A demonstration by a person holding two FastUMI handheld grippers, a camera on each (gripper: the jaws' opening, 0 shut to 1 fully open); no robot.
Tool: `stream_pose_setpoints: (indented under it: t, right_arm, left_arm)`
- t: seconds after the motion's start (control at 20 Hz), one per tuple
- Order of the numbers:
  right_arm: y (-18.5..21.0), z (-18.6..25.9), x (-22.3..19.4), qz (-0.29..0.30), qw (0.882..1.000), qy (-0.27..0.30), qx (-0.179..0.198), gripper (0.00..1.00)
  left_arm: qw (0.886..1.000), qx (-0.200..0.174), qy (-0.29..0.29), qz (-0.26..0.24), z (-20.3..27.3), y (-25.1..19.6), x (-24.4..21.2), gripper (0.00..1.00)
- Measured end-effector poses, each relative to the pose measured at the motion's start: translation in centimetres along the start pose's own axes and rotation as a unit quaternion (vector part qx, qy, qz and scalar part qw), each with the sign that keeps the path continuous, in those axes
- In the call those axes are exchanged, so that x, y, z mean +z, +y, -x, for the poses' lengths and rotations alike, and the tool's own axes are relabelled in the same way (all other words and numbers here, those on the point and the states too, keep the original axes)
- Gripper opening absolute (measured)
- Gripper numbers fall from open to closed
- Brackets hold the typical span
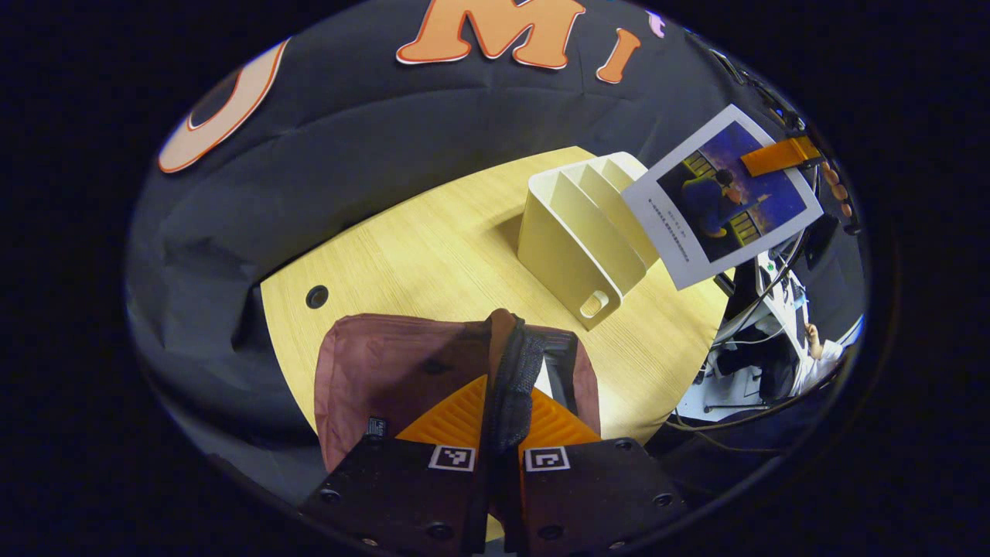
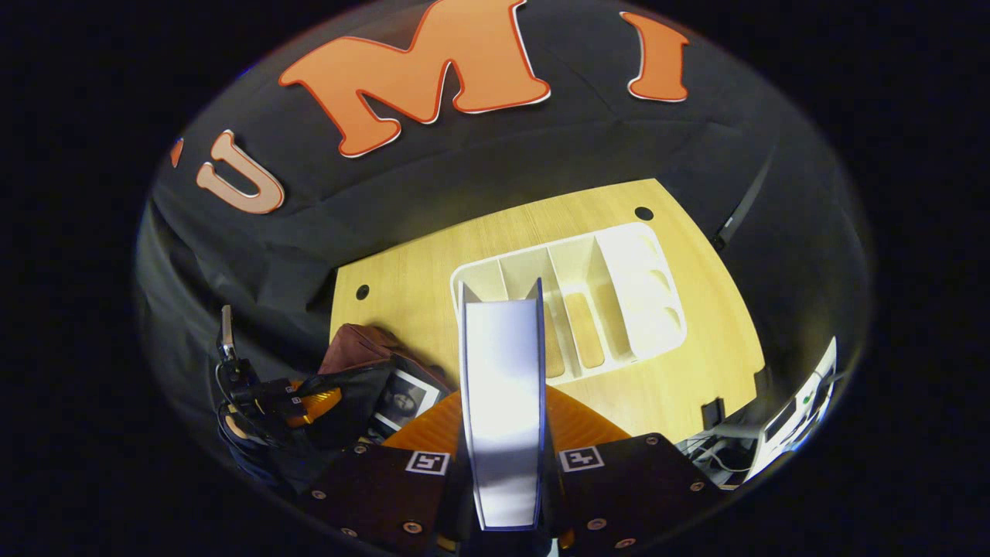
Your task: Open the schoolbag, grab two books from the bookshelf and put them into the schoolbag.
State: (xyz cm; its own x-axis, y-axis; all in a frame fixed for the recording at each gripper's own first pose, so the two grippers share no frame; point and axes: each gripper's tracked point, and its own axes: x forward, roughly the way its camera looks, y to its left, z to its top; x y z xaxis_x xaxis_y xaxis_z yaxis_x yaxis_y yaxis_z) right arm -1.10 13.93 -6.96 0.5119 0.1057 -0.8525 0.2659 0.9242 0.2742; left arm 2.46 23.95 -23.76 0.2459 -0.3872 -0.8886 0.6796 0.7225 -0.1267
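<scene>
In the left gripper view, the left gripper (image 1: pixel 501 418) pinches a dark mesh flap (image 1: pixel 510 379) of the maroon schoolbag (image 1: pixel 387 371), which lies on the wooden table (image 1: pixel 433 247) near the cream bookshelf (image 1: pixel 580 232). Above and beside the bookshelf, the right gripper (image 1: pixel 781 155) carries a book (image 1: pixel 719 197) (cover facing this camera). In the right gripper view, the right gripper (image 2: pixel 503 433) clamps that book (image 2: pixel 503 387) page-edge up, held above the bookshelf (image 2: pixel 611 302). Another book (image 2: pixel 406 398) already sits in the schoolbag's (image 2: pixel 360 348) mouth, left of the bookshelf.
</scene>
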Motion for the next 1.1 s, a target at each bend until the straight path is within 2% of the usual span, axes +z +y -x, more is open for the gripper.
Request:
stream_pose_setpoints:
  t: [0.1, 0.15, 0.2, 0.5, 0.9, 1.1]
  right_arm:
    - [1.0, 0.4, -1.0, -0.026, 0.999, -0.013, 0.026, 0.37]
    - [1.5, 0.5, -1.6, -0.038, 0.998, -0.018, 0.04, 0.45]
    - [2.1, 0.3, -2.0, -0.051, 0.997, -0.022, 0.053, 0.36]
    - [4.9, -2.7, -5.7, -0.116, 0.983, -0.031, 0.137, 0.35]
    - [9.9, -8.3, -10.8, -0.155, 0.966, 0.005, 0.205, 0.35]
    - [12.5, -11.1, -12.5, -0.152, 0.963, 0.021, 0.22, 0.35]
  left_arm:
    - [1.0, 0.002, 0.0, -0.011, 0.4, 0.4, 0.6, 0.1]
    - [1.0, 0.001, 0.001, -0.015, 0.5, 0.6, 0.7, 0.1]
    - [1.0, 0.002, 0.001, -0.019, 0.7, 0.8, 0.9, 0.1]
    - [0.999, 0.002, 0.006, -0.04, 1.2, 0.9, 0.9, 0.09]
    - [0.999, 0.008, 0.003, -0.054, 2.0, 1.0, 1.3, 0.09]
    - [0.998, 0.008, 0.002, -0.056, 2.4, 0.6, 1.7, 0.1]
